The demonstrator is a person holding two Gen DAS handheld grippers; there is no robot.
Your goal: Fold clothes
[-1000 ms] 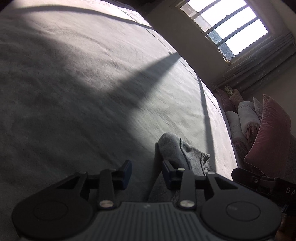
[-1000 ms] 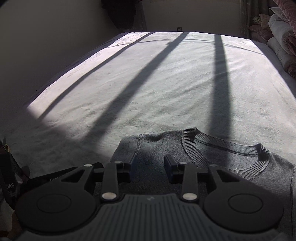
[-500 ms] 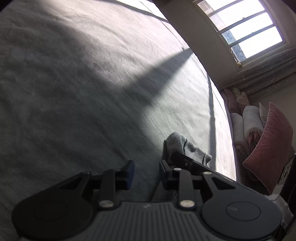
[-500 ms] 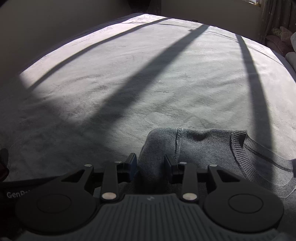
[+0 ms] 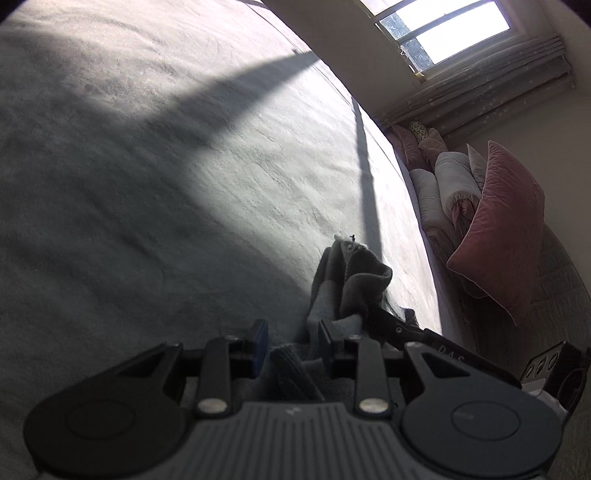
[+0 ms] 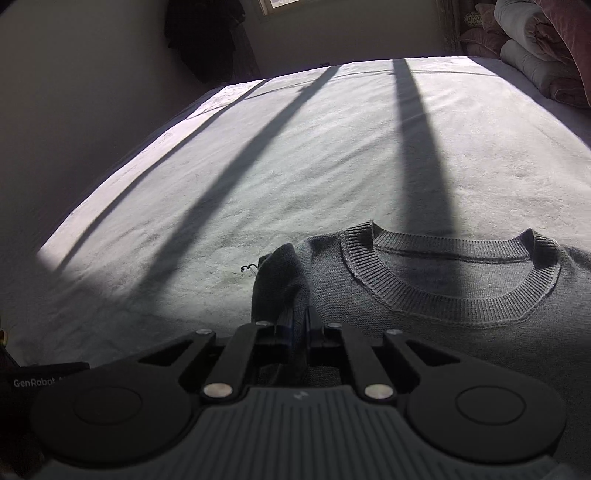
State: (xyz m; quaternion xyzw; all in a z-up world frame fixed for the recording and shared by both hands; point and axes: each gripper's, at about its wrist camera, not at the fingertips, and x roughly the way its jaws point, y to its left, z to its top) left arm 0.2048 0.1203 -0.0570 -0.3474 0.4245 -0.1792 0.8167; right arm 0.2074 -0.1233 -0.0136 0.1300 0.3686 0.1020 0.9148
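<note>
Right wrist view: right gripper (image 6: 300,328) is clamped tight on a raised fold of the grey knitted crew-neck sweater (image 6: 461,314), pinched at the shoulder edge left of the ribbed collar (image 6: 448,275); the fold stands up between the pads as a dark bunched ridge; the rest of the sweater is spread flat, front up, on the pale fleecy bed cover (image 6: 277,166), near the bed's near edge; long window-bar shadows are cast across the cover; rolled white quilts (image 6: 532,55) are stacked at the far right corner. Left wrist view: left gripper (image 5: 291,341) is held part open with sweater fabric (image 5: 354,284) lying between its fingers; the blue left pad (image 5: 260,341) is seen clear of the cloth, so no grip is made; the lifted fold is seen just ahead, with the right gripper's black finger reaching in from the right; a pink velvet cushion (image 5: 506,229) is propped by the wall under the window (image 5: 443,26).
</note>
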